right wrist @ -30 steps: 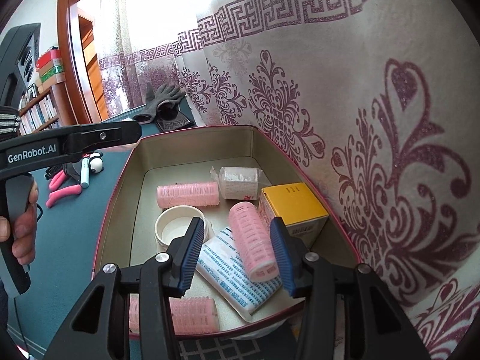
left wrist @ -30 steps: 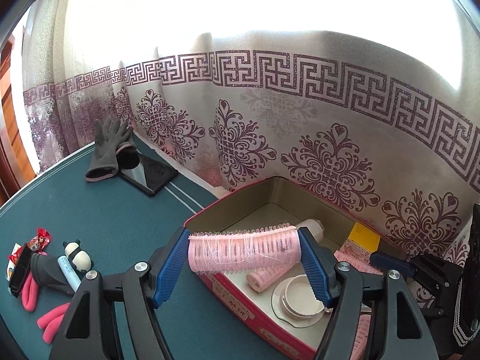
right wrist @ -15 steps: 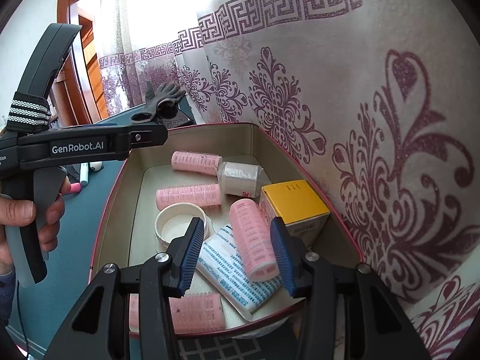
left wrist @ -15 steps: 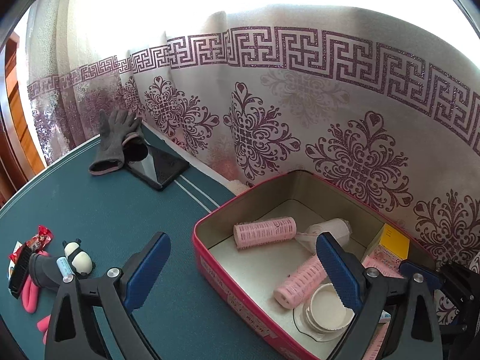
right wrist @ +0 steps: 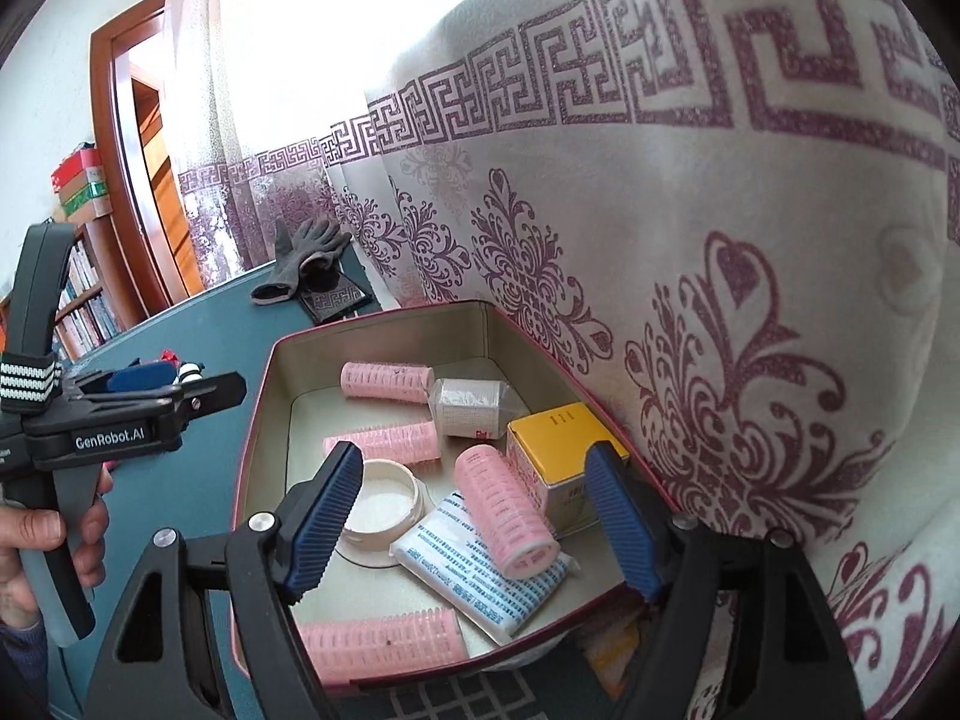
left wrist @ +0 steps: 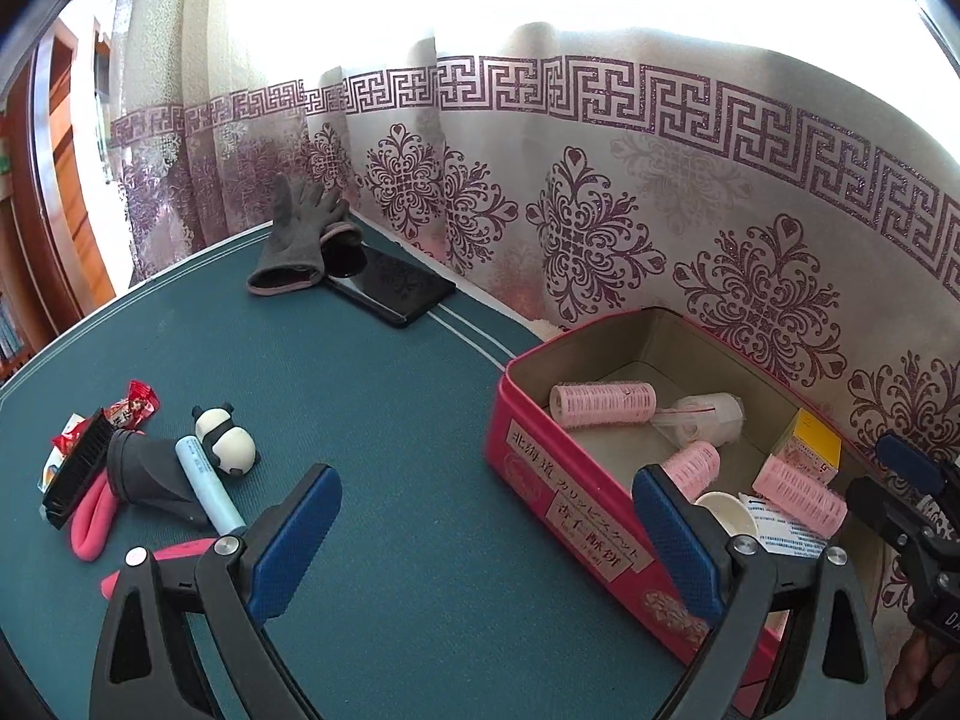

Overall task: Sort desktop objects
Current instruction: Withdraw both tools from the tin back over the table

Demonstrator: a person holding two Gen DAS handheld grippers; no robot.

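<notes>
The right gripper [right wrist: 471,519] hangs tilted down over the near end of the red rectangular tin box [right wrist: 255,420], its blue ribbed fingers [right wrist: 324,513] opening with nothing pressed between them; a pink hair roller [right wrist: 504,510] lies below the gap on a white printed packet [right wrist: 480,570]. Another roller [right wrist: 384,639] at the near wall is partly cut off by the left finger. Further in sit a white round lid [right wrist: 384,498], a yellow carton [right wrist: 561,438], two more rollers [right wrist: 387,381] and a wrapped white roll [right wrist: 471,399]. The left gripper [left wrist: 486,540] is held wide and empty above the dark green counter [left wrist: 360,408], beside the box's labelled side; a hand [right wrist: 36,540] grips its handle. Further left lie a pale blue tube [left wrist: 210,483], a panda figure [left wrist: 227,438], a black comb [left wrist: 78,468], pink pieces partly hidden and a red wrapper [left wrist: 135,405]. At the far edge, a grey glove [left wrist: 297,243] overlaps a black tablet [left wrist: 393,285] beside the patterned curtain [left wrist: 600,180].
</notes>
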